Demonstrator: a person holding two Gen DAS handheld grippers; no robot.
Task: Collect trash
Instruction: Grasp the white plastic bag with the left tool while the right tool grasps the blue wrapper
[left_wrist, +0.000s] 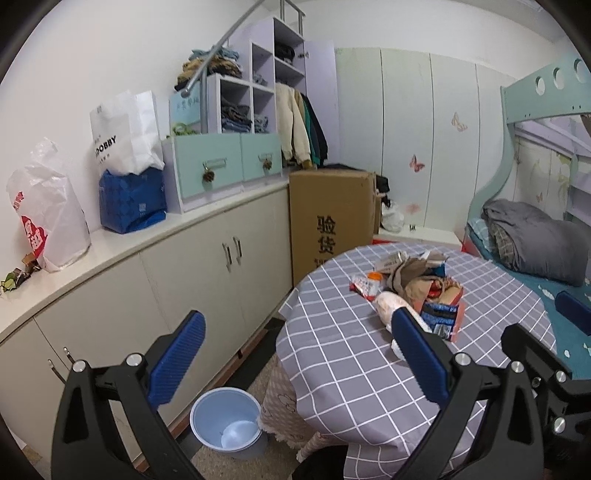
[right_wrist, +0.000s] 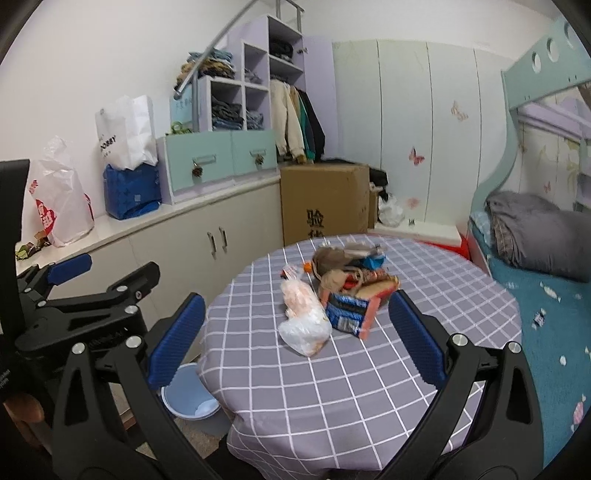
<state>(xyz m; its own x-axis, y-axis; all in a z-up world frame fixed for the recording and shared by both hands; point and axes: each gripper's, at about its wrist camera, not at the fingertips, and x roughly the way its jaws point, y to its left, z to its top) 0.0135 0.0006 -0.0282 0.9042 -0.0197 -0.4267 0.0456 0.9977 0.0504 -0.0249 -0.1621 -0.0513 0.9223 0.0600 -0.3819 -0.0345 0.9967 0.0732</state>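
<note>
A heap of trash lies on the round table with the grey checked cloth: wrappers, crumpled brown paper, a blue-and-red packet and a pinkish plastic bag. A light blue bin stands on the floor left of the table; it also shows in the right wrist view. My left gripper is open and empty, above the table's left edge, short of the heap. My right gripper is open and empty, in front of the plastic bag. The left gripper shows at the left of the right wrist view.
A long white cabinet runs along the left wall with bags and drawers on top. A tall cardboard box stands behind the table. A bunk bed with a grey blanket is at the right.
</note>
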